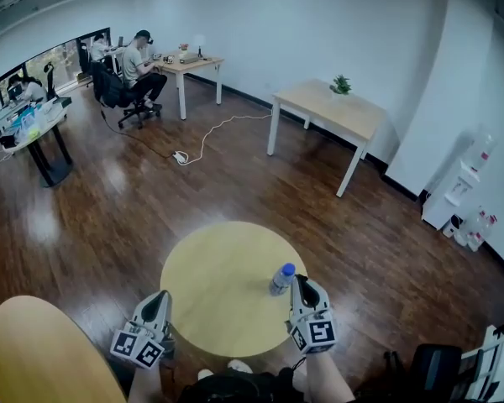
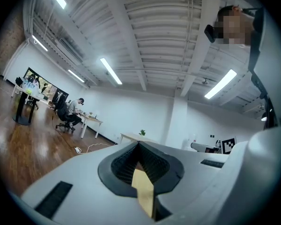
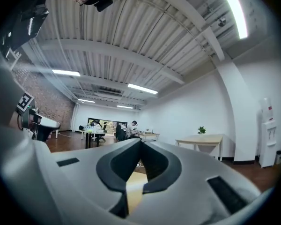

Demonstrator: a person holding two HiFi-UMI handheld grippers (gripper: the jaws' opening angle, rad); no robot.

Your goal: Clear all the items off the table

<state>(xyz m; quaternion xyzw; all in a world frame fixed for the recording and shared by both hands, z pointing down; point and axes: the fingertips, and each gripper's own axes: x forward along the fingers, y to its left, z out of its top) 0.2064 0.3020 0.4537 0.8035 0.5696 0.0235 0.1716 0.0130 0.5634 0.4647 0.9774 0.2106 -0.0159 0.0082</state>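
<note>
Dark wood flooring surrounds the round table (image 1: 203, 269) in front of me, and 1 item is on it: a bottle (image 1: 280, 280) with a blue cap, standing upright near the table's right edge. My right gripper (image 1: 302, 283) sits at that same edge, just beside the bottle; whether they touch cannot be told from the head view. The right gripper view shows its 2 jaws (image 3: 141, 142) brought together at the tips with nothing between them, aimed out across the room and not down at the bottle. My left gripper (image 1: 157, 299) is held at the table's near-left edge, well apart from the bottle; its own view (image 2: 139, 144) shows jaws likewise closed and empty, with only a strip of tabletop visible behind them. Judgement: both tools are parked clear of the work, not engaged. The right gripper is the nearer unit, so it suits the pick; its jaws must first be spread and lowered around the bottle.
</note>
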